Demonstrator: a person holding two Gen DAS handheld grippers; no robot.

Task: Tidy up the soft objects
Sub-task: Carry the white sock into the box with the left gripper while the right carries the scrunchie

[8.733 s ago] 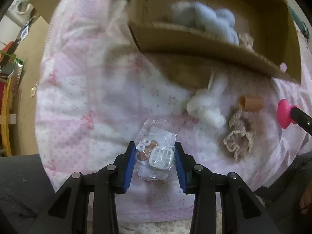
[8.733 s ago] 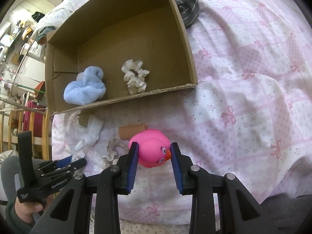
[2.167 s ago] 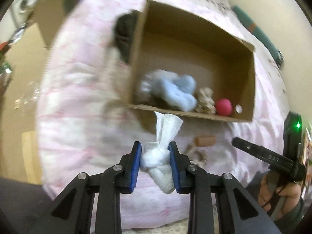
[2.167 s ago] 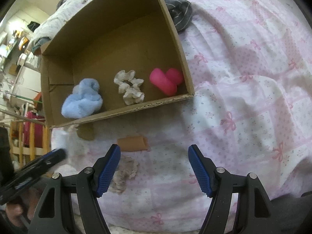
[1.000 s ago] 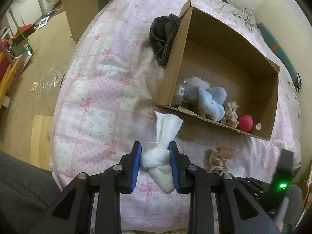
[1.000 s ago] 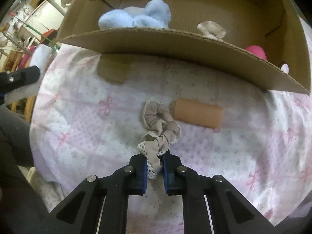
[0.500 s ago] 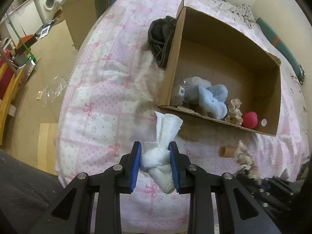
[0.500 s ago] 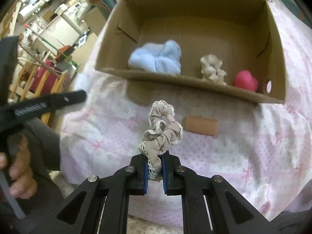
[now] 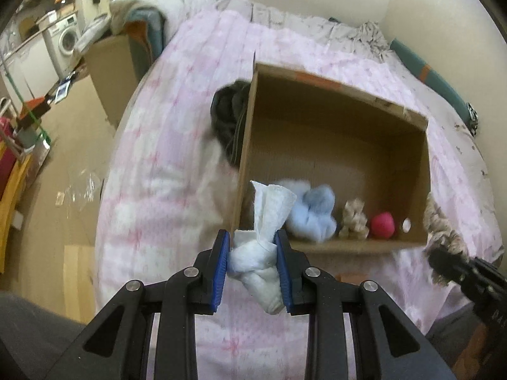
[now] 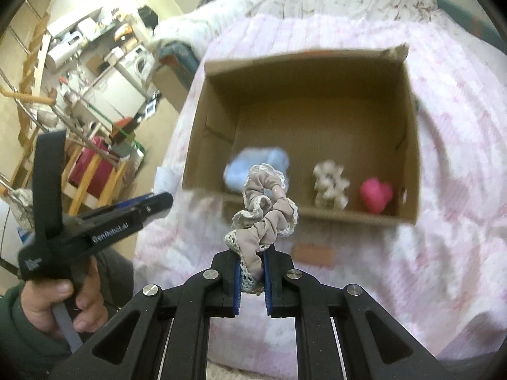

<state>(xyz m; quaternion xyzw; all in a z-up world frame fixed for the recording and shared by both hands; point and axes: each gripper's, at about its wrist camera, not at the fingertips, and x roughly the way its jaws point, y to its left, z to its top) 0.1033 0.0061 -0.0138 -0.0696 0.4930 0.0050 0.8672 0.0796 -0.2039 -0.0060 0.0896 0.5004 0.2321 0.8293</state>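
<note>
**A:** Left-wrist view first: what are you carrying?

**B:** My left claw (image 9: pixel 252 264) is clamped on a knotted white cloth (image 9: pixel 263 243), its loose end sticking up in front of the cardboard box (image 9: pixel 332 101). In the right-wrist view my right claw (image 10: pixel 252 274) is pinched narrow on a beige scrunchie with lace trim (image 10: pixel 263 212), which hangs in the air above the pink bedspread (image 10: pixel 443 221).

**A:** How much is already put away?

**B:** Along the near wall of the box lie a pale blue plush (image 10: pixel 256 166), a cream scrunchie (image 10: pixel 331 186) and a pink duck (image 10: pixel 377 194). Something else pale sits beside the blue one, but it is too blurred for me to name.

**A:** And what is left?

**B:** I judge we are past halfway. Both things I hold are short of the box opening, so they need carrying over the wall and letting go. After that, a small brown roll (image 10: pixel 313 255) lies on the bed just in front of the box. A dark bundle (image 9: pixel 228 120) rests against the box's outer left side; whether it belongs to the job I cannot tell.
</note>
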